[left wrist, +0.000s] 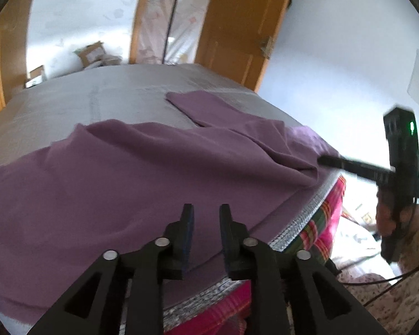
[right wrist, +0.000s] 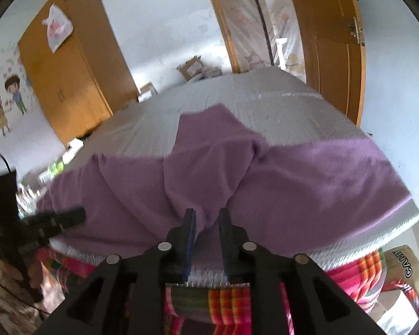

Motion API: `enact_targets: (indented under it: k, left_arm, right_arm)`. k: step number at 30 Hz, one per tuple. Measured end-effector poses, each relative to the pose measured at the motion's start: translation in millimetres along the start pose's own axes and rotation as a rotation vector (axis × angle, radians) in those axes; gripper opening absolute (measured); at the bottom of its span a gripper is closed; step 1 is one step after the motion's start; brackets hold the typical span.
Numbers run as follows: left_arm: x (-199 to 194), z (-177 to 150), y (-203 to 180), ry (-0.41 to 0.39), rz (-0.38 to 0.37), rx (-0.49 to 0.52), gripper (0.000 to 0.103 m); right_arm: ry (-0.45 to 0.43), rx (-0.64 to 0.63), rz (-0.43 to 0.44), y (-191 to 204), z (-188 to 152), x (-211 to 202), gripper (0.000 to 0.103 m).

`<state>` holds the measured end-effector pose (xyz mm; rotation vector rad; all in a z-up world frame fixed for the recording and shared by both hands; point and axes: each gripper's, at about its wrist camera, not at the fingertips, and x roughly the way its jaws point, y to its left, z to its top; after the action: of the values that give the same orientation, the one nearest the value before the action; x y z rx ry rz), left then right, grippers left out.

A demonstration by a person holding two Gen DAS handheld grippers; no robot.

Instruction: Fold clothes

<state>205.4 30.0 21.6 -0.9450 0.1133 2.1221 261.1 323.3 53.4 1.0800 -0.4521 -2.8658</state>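
Observation:
A purple garment (left wrist: pixel 125 173) lies spread and rumpled over the near part of a bed with a grey cover (left wrist: pixel 83 97), one part reaching toward the far side. My left gripper (left wrist: pixel 206 209) hovers over the garment's near edge with its jaws apart and only flat cloth showing below the gap. At the right, my right gripper (left wrist: pixel 329 160) touches the garment's corner by the bed edge. In the right wrist view the right gripper (right wrist: pixel 206 213) stands open, and a raised fold of the garment (right wrist: pixel 293 173) shows in the gap, unpinched. The left gripper (right wrist: pixel 75 215) appears at the left edge.
A pink and green plaid blanket (left wrist: pixel 326 212) hangs below the bed edge. A hand (left wrist: pixel 416 223) in a floral sleeve holds the right tool. A wooden wardrobe (right wrist: pixel 69 69), an open door (left wrist: pixel 237 33) and cardboard boxes (left wrist: pixel 92 53) stand beyond the bed. A printed box (right wrist: pixel 405 265) sits low right.

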Motion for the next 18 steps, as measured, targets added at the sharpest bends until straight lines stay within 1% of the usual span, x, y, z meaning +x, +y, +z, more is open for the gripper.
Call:
enact_targets:
  k: [2, 6, 7, 10, 15, 18]
  left_arm:
    - [6, 0, -4, 0.019, -0.004, 0.020, 0.023]
    - [15, -2, -8, 0.053, -0.013, 0.039, 0.023]
    - [17, -3, -7, 0.060, -0.017, 0.034, 0.023]
    - [22, -3, -1, 0.066, -0.035, -0.001, 0.023]
    - [26, -1, 7, 0.068, -0.061, -0.033, 0.023]
    - [28, -1, 11, 0.068, -0.084, -0.055, 0.023]
  right_arm:
    - [-0.012, -0.006, -0.002, -1, 15, 3, 0.021]
    - [0.005, -0.089, 0.006, 13, 52, 29, 0.032]
    - [0.022, -0.102, 0.012, 16, 60, 39, 0.035]
    - [0.080, -0.142, 0.045, 27, 79, 70, 0.037]
    - [0.181, -0.212, 0.074, 43, 97, 116, 0.038]
    - [0.249, -0.219, 0.098, 50, 107, 141, 0.038]
